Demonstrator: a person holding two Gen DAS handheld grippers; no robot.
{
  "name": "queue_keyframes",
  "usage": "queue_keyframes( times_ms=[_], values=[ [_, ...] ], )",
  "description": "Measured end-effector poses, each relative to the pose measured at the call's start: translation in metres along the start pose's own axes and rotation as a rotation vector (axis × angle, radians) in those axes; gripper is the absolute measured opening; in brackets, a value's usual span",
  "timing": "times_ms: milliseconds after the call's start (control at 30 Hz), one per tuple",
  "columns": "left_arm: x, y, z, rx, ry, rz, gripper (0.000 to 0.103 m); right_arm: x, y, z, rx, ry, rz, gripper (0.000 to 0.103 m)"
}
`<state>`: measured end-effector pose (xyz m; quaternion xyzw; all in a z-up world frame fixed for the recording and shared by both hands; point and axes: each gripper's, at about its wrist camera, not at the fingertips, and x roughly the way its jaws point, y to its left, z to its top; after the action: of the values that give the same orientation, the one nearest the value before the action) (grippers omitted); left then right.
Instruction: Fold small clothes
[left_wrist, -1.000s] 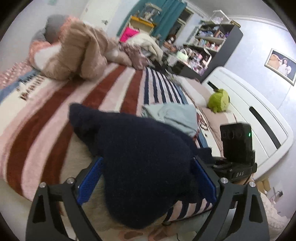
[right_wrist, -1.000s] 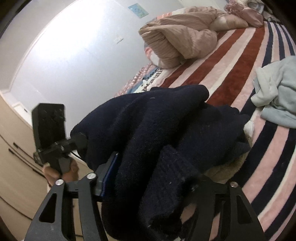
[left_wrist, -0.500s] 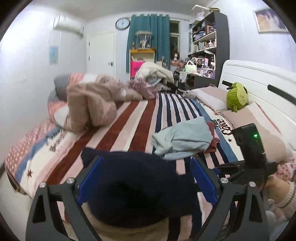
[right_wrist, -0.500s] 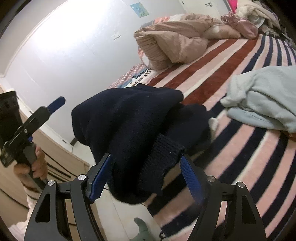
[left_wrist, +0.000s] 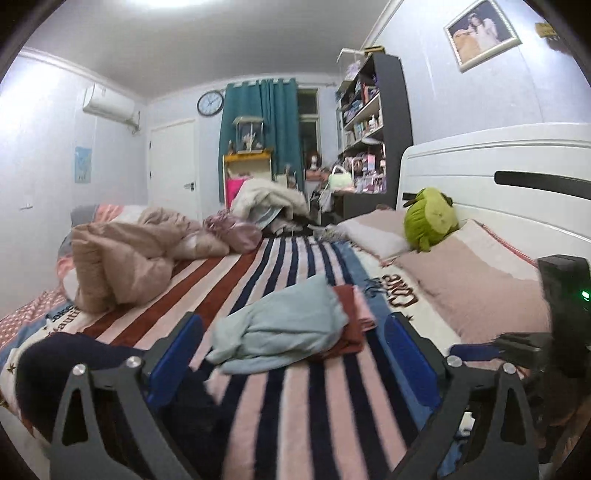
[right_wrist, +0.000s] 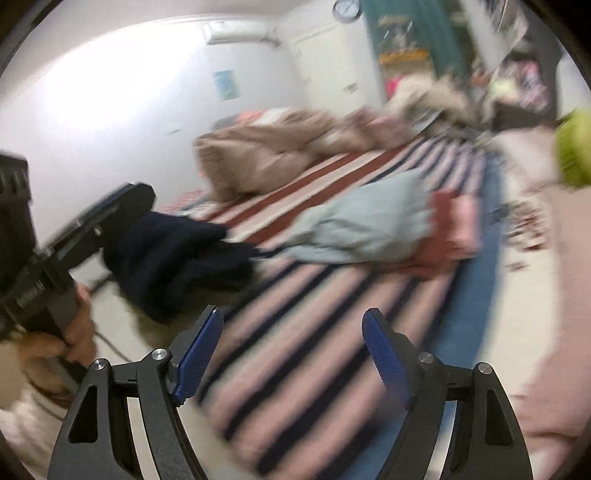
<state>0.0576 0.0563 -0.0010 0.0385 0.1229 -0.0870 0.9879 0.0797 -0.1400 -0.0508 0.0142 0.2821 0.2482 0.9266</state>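
A dark navy knit garment (left_wrist: 66, 365) lies bunched on the near left edge of the striped bed; in the blurred right wrist view it (right_wrist: 177, 254) sits beside the left gripper's finger. A pale blue garment (left_wrist: 280, 332) lies crumpled mid-bed on folded red and pink pieces (left_wrist: 351, 314); the right wrist view shows it too (right_wrist: 362, 225). My left gripper (left_wrist: 291, 350) is open and empty, pointing at the pale blue garment. My right gripper (right_wrist: 293, 347) is open and empty above the blanket.
The striped blanket (left_wrist: 295, 406) covers the bed. A beige duvet heap (left_wrist: 122, 258) lies at the far left. A green plush (left_wrist: 428, 218) sits on pink pillows (left_wrist: 476, 288) by the white headboard. Shelves and clutter stand at the back.
Both grippers let go of the navy garment, which now lies on the bed's left edge. Both grippers have swung right toward the pale blue garment.
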Motion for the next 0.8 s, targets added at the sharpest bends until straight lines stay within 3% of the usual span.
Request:
queue_keyframes(
  times_ms=[267,800],
  values=[
    [0.004,-0.047,-0.011,0.005,-0.052,0.018,0.102,-0.043,-0.031,-0.021,-0.018,-0.151,-0.170,0.103],
    [0.008,-0.052,-0.023,-0.007,-0.042,-0.001,0.102,-0.067,-0.039,-0.029,-0.027,-0.226,-0.168,0.103]
  ],
)
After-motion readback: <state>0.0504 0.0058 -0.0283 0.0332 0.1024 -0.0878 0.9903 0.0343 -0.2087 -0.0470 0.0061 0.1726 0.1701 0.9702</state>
